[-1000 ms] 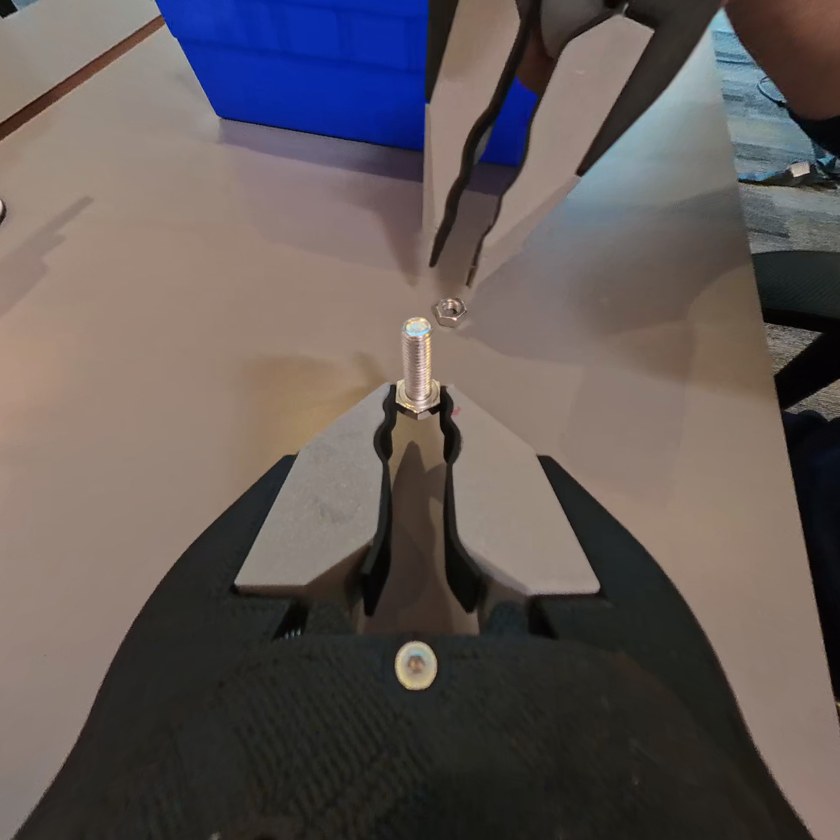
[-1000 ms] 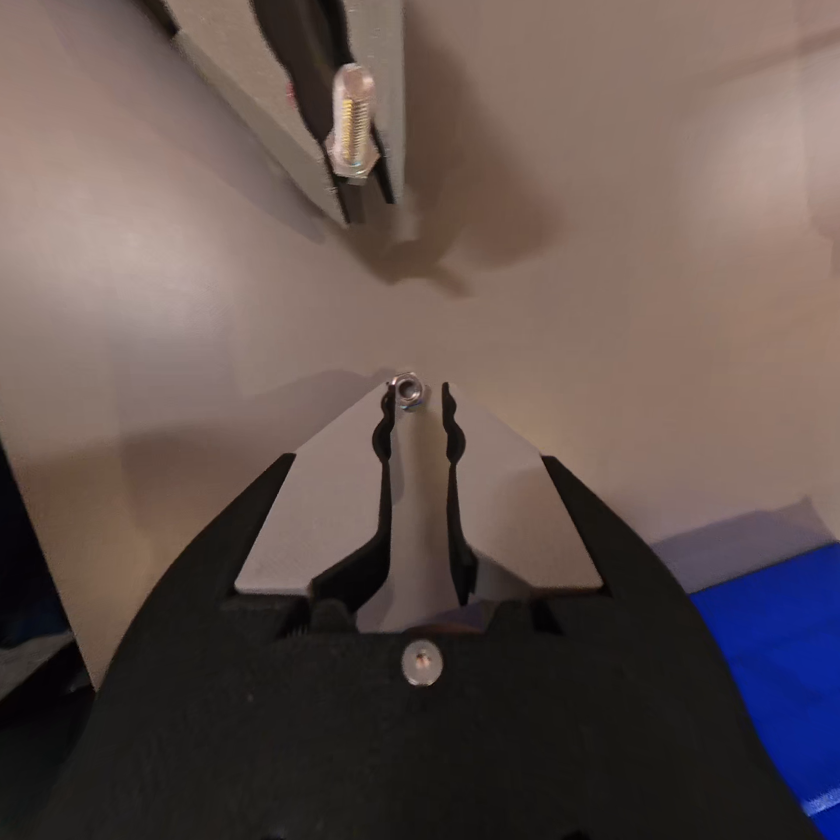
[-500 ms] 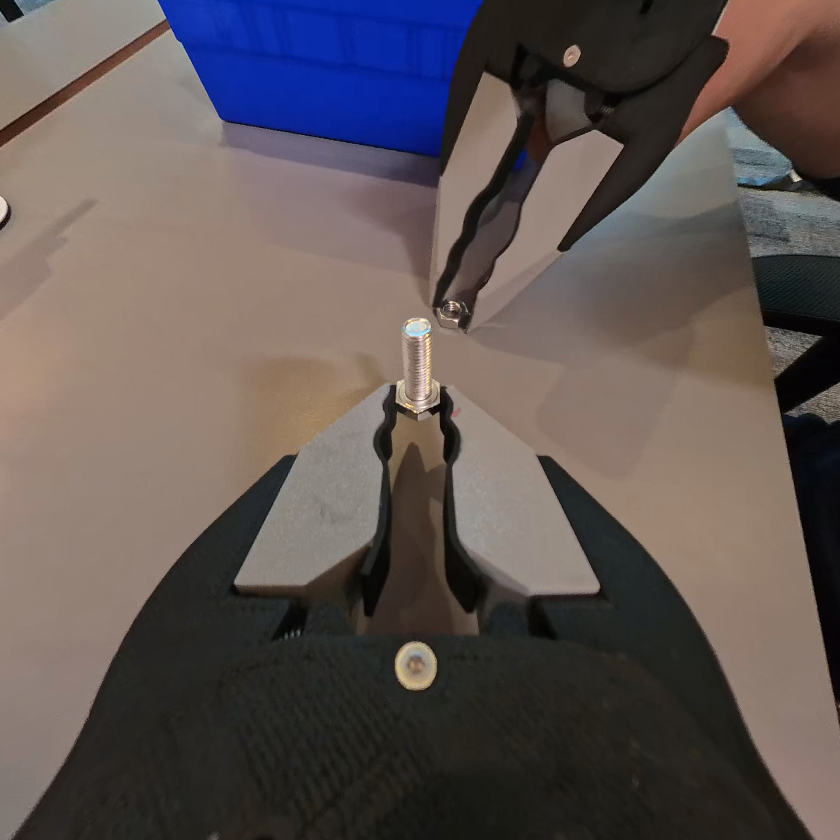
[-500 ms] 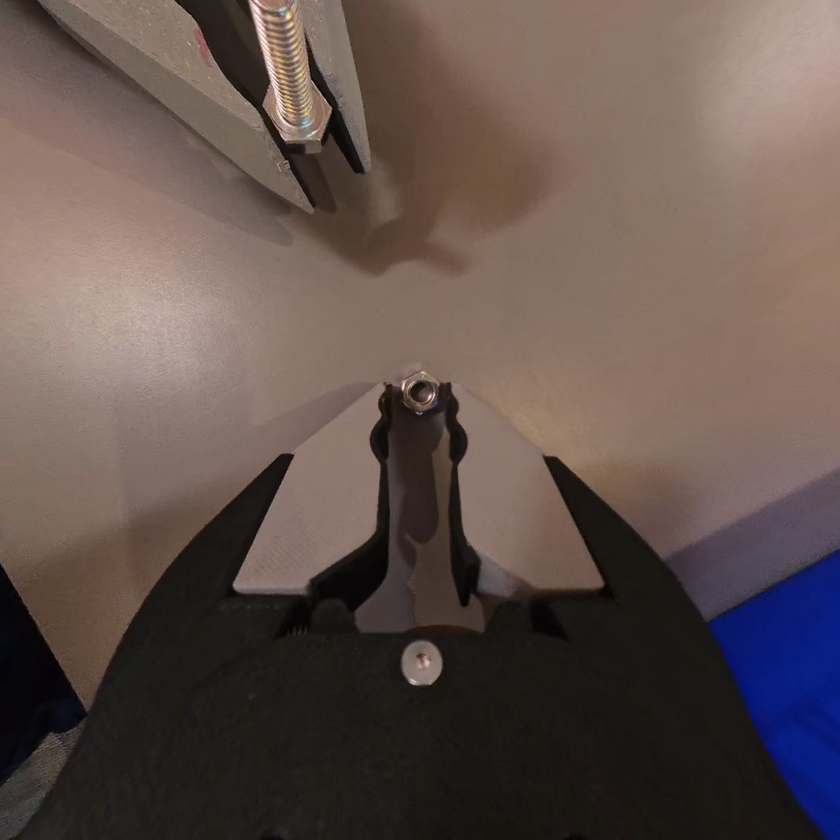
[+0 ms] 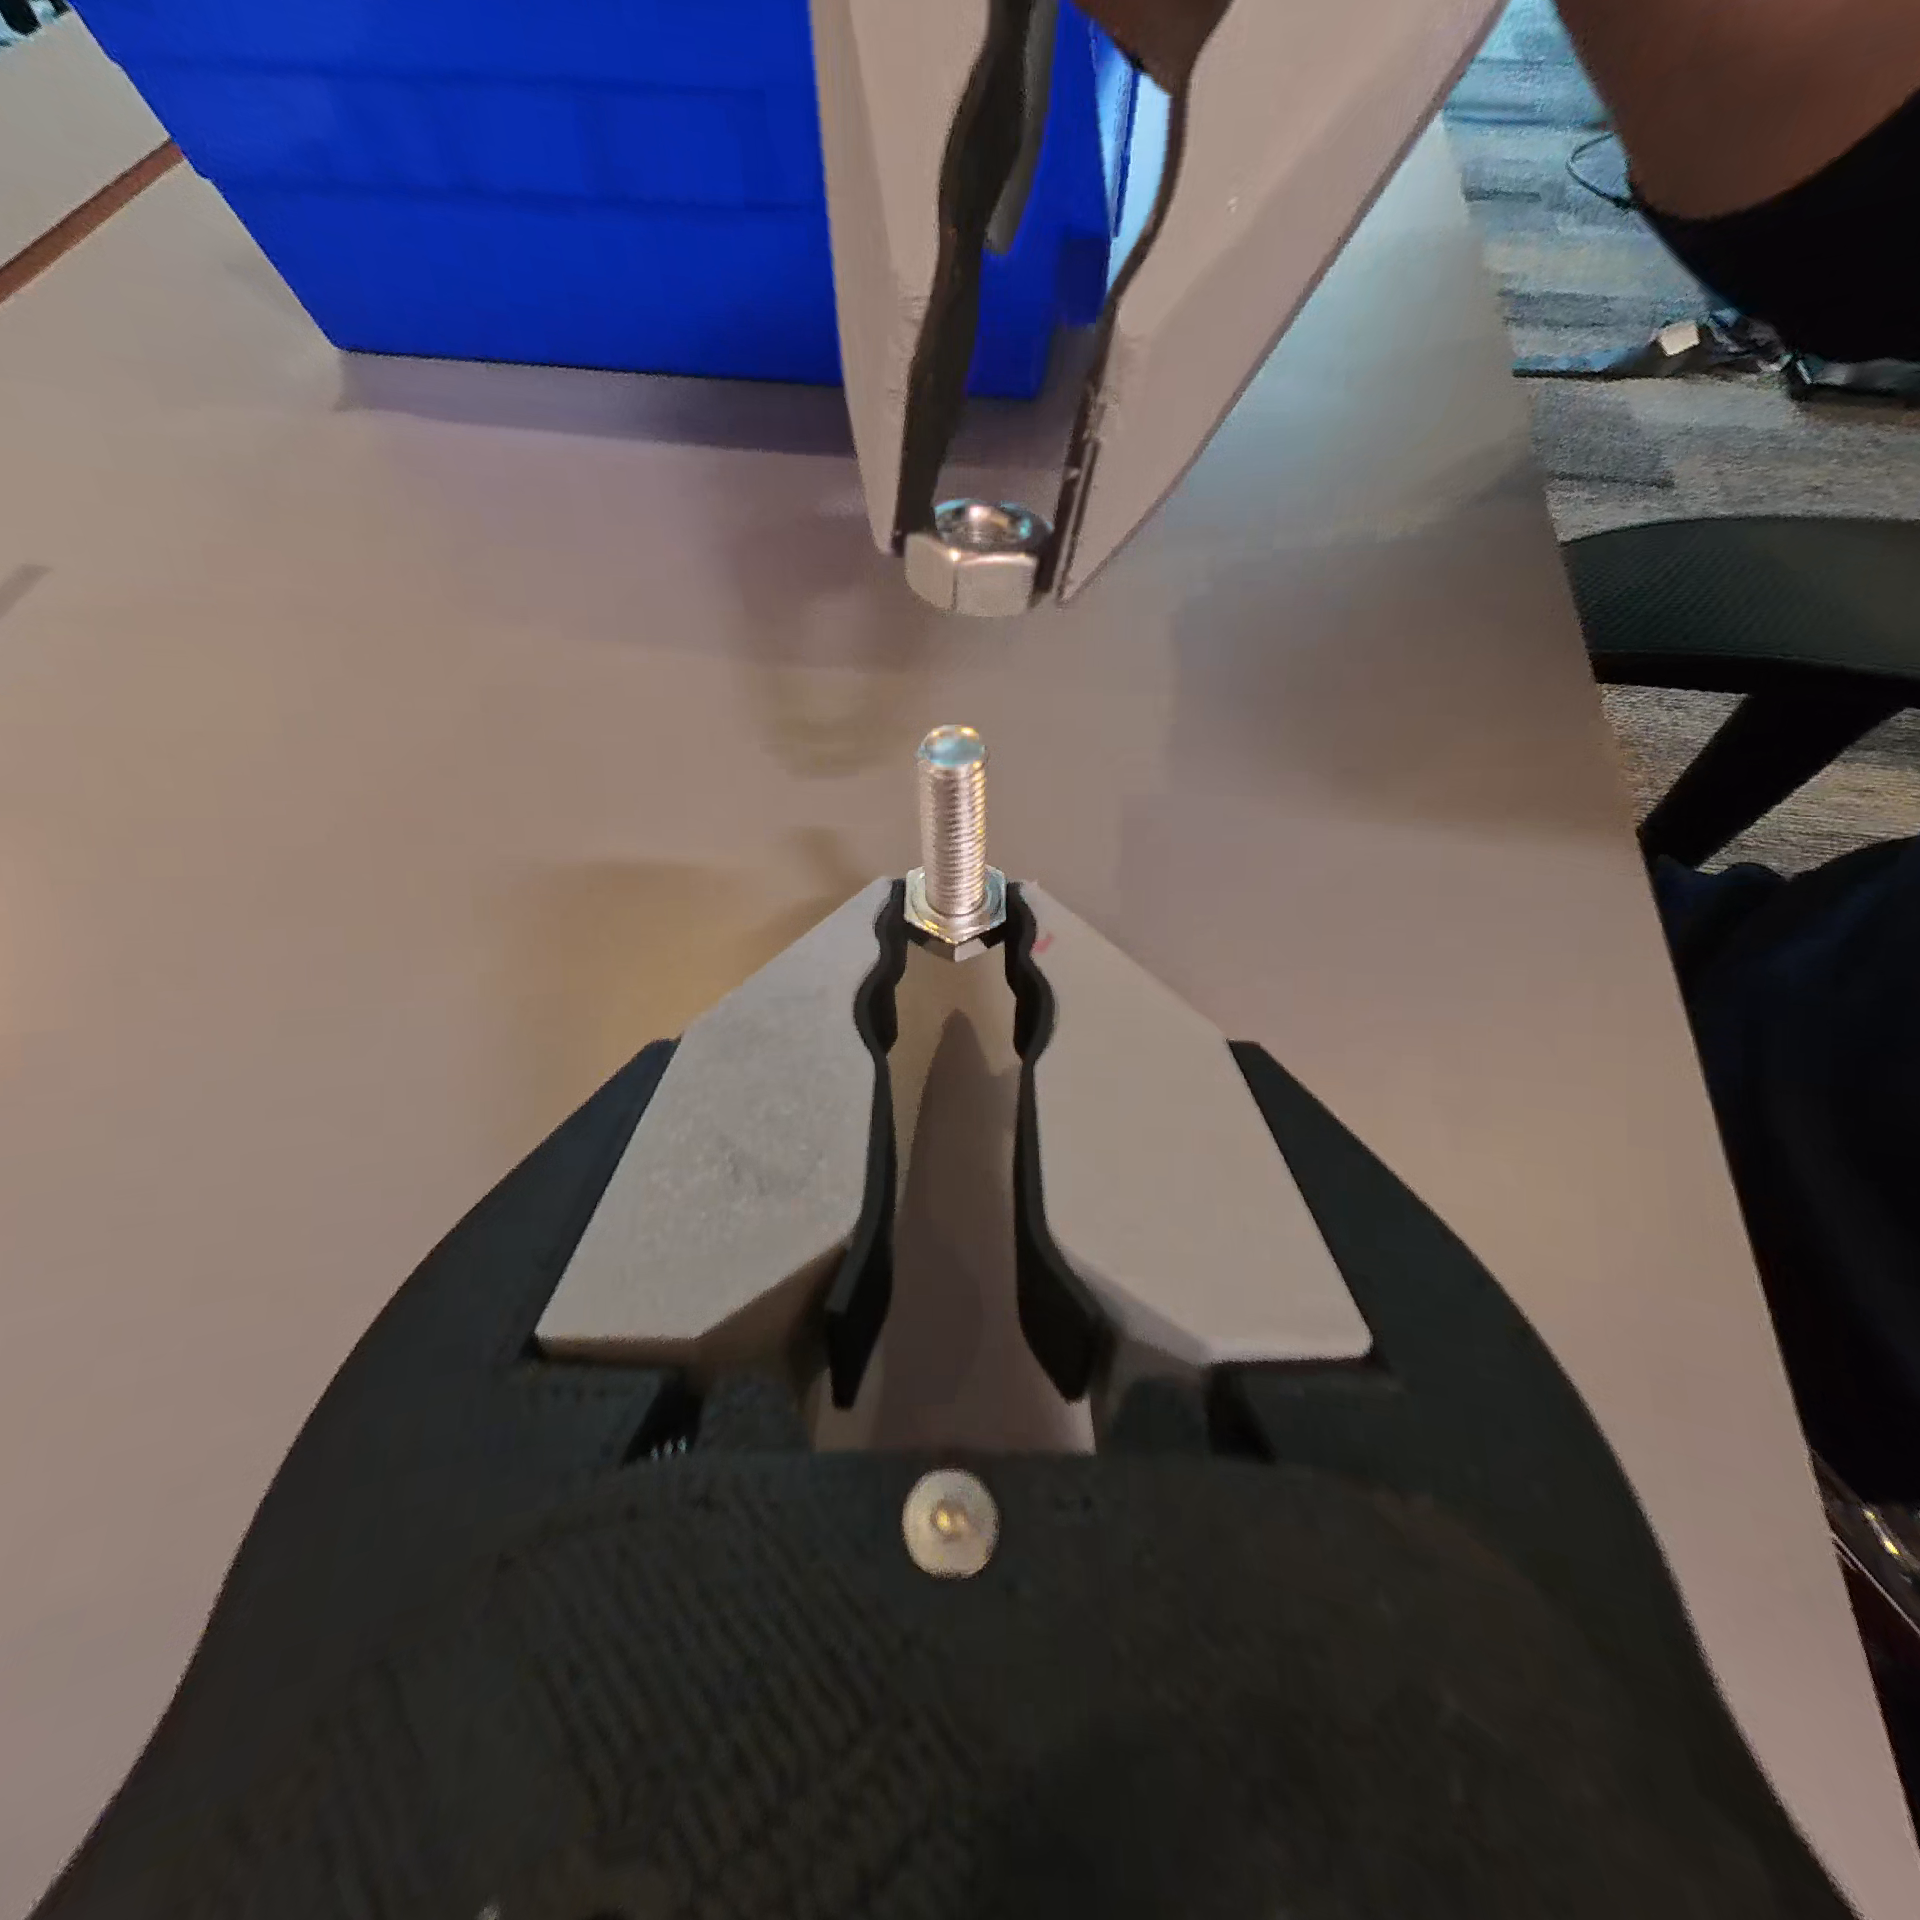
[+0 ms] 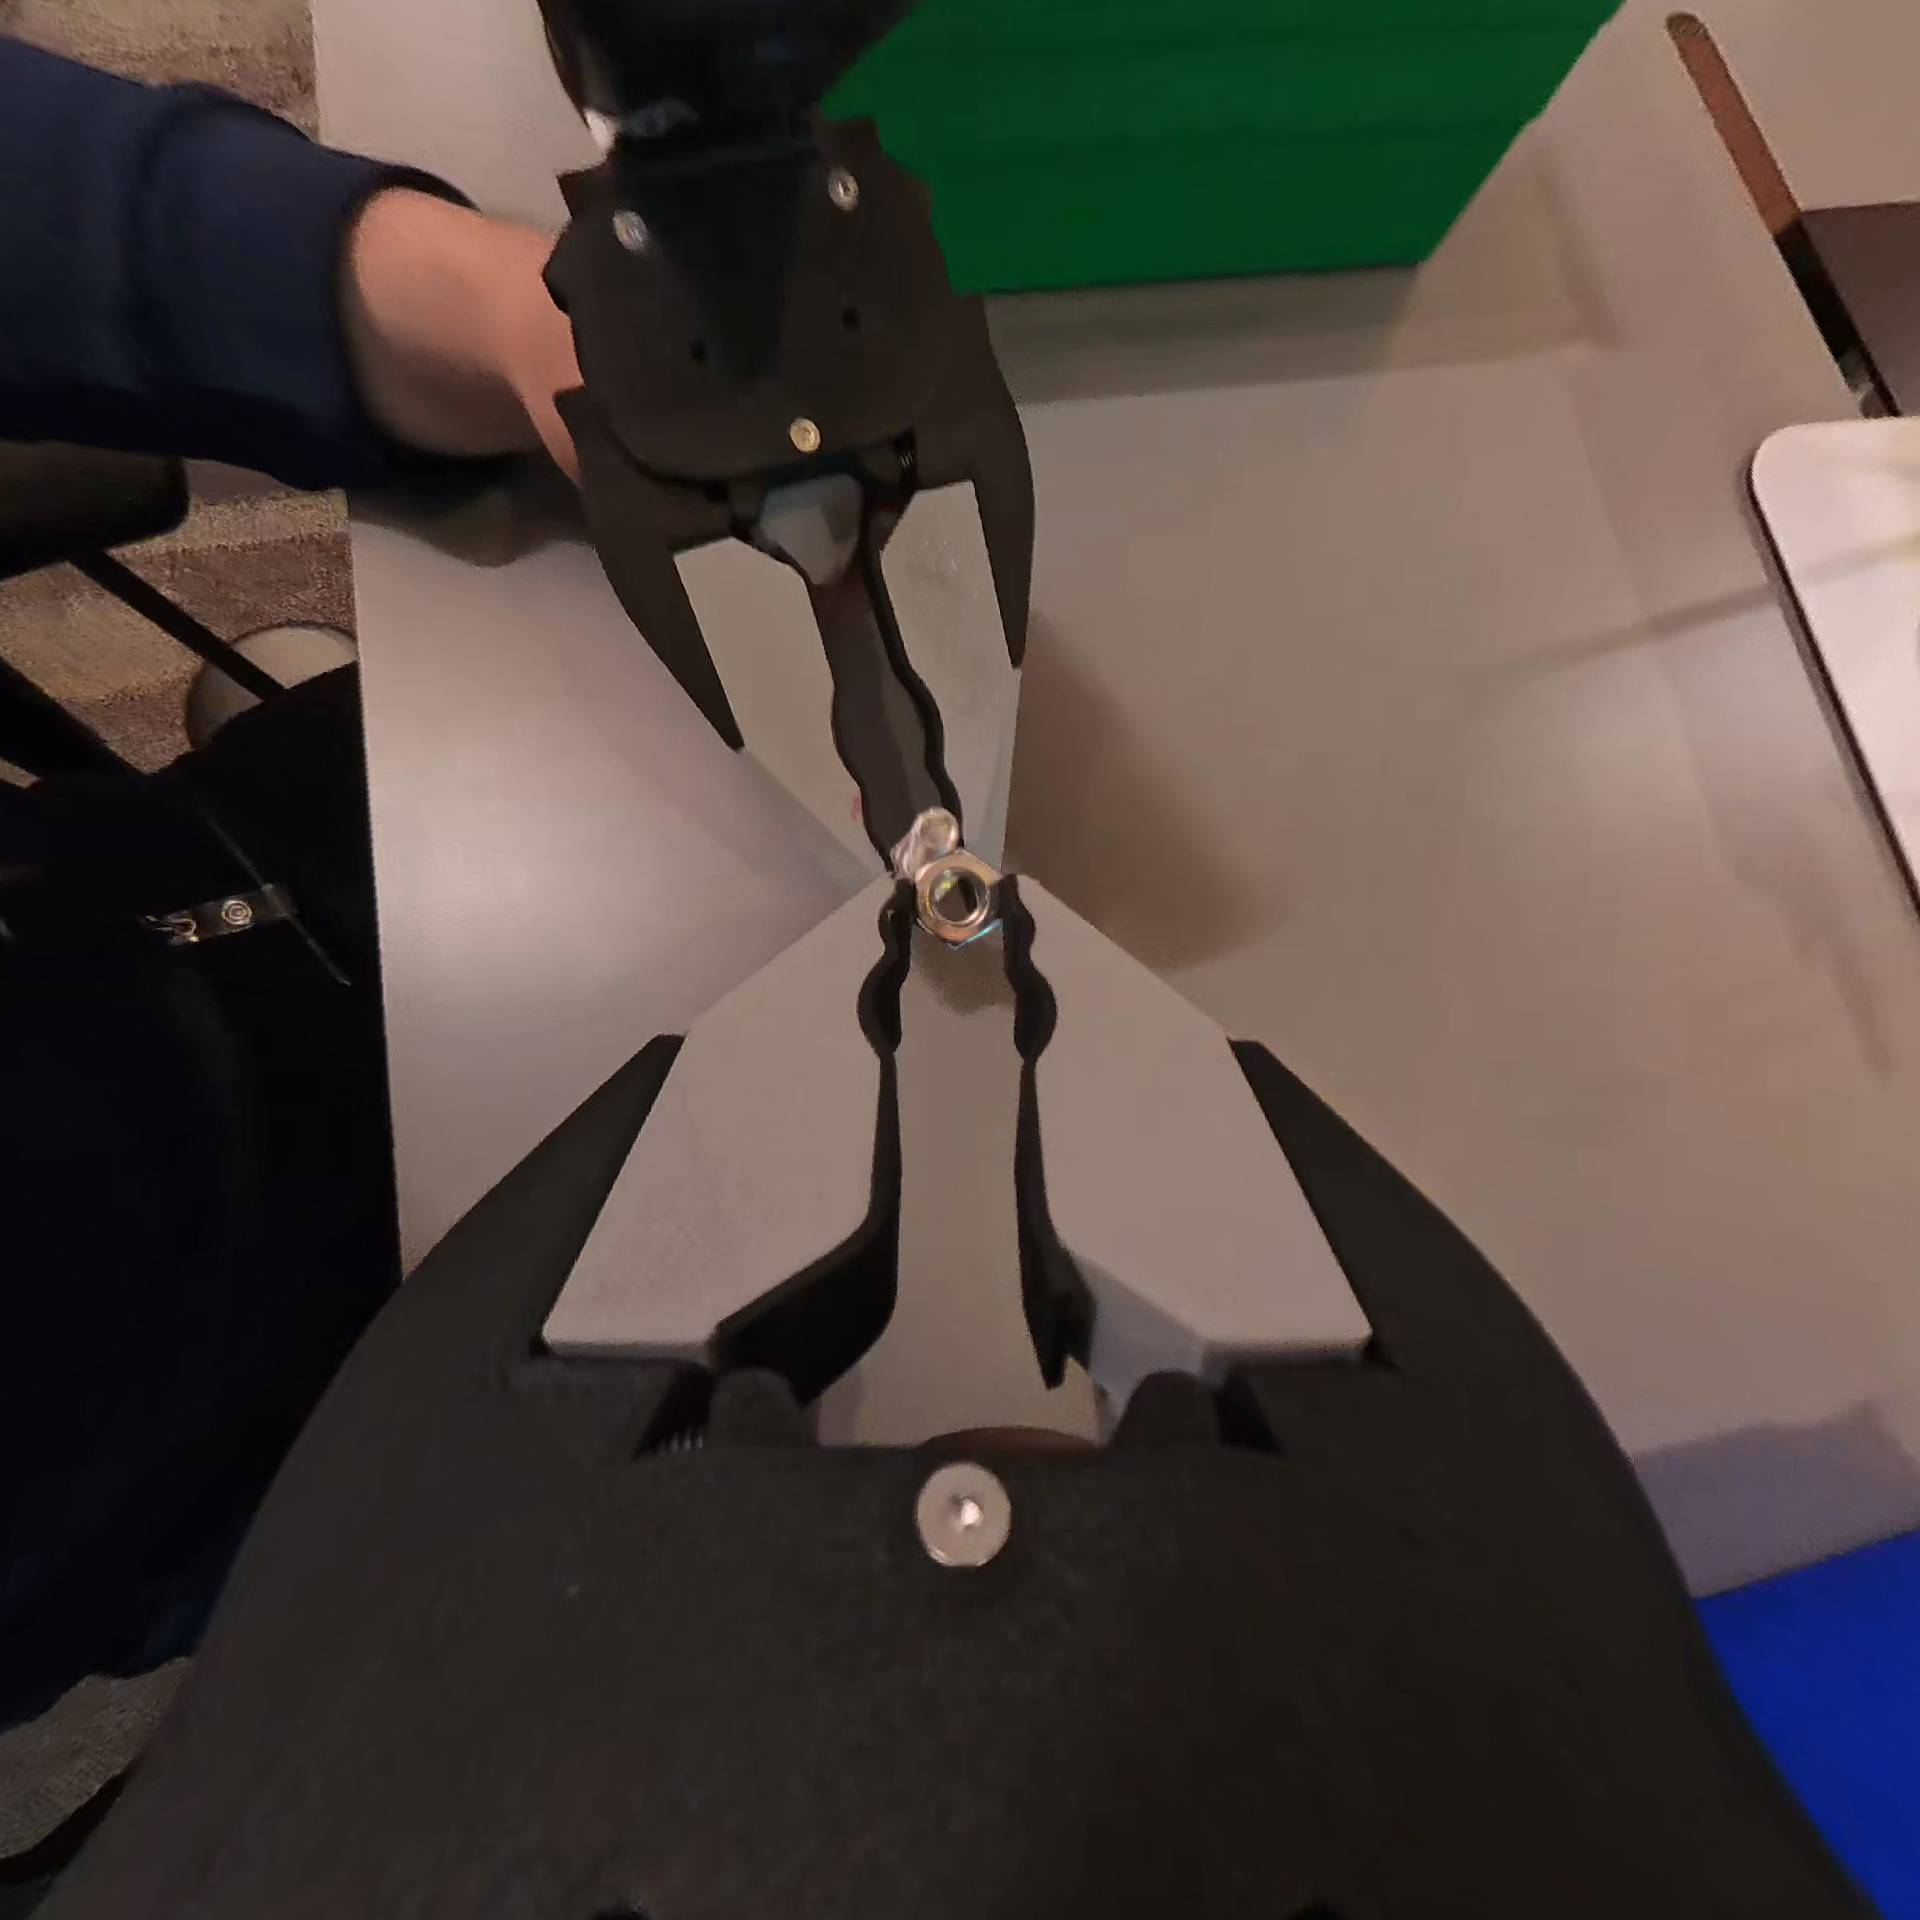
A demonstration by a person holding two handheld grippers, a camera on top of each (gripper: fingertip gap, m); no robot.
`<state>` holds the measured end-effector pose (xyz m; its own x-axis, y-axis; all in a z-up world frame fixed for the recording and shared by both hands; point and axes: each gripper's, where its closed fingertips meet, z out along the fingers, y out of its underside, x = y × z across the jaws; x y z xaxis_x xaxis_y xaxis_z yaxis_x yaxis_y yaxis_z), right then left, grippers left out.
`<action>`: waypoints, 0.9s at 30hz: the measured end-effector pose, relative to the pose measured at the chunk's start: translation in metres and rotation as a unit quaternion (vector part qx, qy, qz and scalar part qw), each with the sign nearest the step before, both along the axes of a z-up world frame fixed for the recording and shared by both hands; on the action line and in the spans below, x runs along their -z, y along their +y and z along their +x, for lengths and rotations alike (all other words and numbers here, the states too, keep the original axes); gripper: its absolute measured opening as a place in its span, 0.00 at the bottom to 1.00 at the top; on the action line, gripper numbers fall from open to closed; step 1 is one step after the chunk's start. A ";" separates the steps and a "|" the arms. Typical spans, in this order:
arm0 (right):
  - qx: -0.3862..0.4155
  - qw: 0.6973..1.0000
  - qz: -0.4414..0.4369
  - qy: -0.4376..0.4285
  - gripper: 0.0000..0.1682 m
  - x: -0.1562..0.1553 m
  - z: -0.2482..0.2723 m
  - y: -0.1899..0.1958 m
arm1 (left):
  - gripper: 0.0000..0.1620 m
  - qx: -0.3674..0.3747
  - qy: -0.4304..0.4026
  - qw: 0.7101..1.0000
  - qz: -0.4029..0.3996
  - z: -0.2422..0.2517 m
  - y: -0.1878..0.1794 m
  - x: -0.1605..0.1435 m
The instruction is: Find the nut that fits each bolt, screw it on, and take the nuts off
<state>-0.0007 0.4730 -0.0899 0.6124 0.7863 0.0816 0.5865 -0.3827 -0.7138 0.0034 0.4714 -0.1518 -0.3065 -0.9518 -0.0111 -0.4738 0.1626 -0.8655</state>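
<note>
My left gripper (image 5: 951, 920) is shut on the hex head of a silver bolt (image 5: 950, 821), which stands upright with its threaded end up. My right gripper (image 5: 977, 566) hangs above it, shut on a silver hex nut (image 5: 975, 566), a short gap over the bolt's tip. In the right wrist view my right gripper (image 6: 954, 912) holds the nut (image 6: 954, 904) flat. The bolt's tip (image 6: 925, 836) shows just beyond it, held by my left gripper (image 6: 925, 831). The nut and bolt are apart.
A blue bin (image 5: 540, 177) stands at the back of the grey table (image 5: 364, 675). A green box (image 6: 1164, 135) and a white tray edge (image 6: 1829, 582) show in the right wrist view. A person's hand and sleeve (image 6: 260, 270) hold the left gripper. A chair (image 5: 1756, 613) is beside the table. The tips of one gripper are about 6 cm away from the tips of the other.
My right gripper closed on the nut on the table, lifted it and swung over the bolt's tip. My left gripper kept the bolt still.
</note>
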 end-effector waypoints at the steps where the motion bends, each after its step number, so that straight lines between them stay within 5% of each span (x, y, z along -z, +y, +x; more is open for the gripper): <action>1: -0.006 1.000 -0.001 -0.005 0.09 -0.002 -0.003 0.001 | 0.10 0.000 -0.002 1.000 -0.001 0.000 0.000 -0.001; 16: -0.029 0.996 -0.032 -0.084 0.09 0.016 -0.015 0.009 | 0.10 -0.008 0.007 1.000 0.013 0.000 0.002 0.003; 27: -0.031 0.997 -0.034 -0.065 0.10 0.013 -0.017 0.009 | 0.10 -0.010 0.001 1.000 0.005 0.001 0.002 0.001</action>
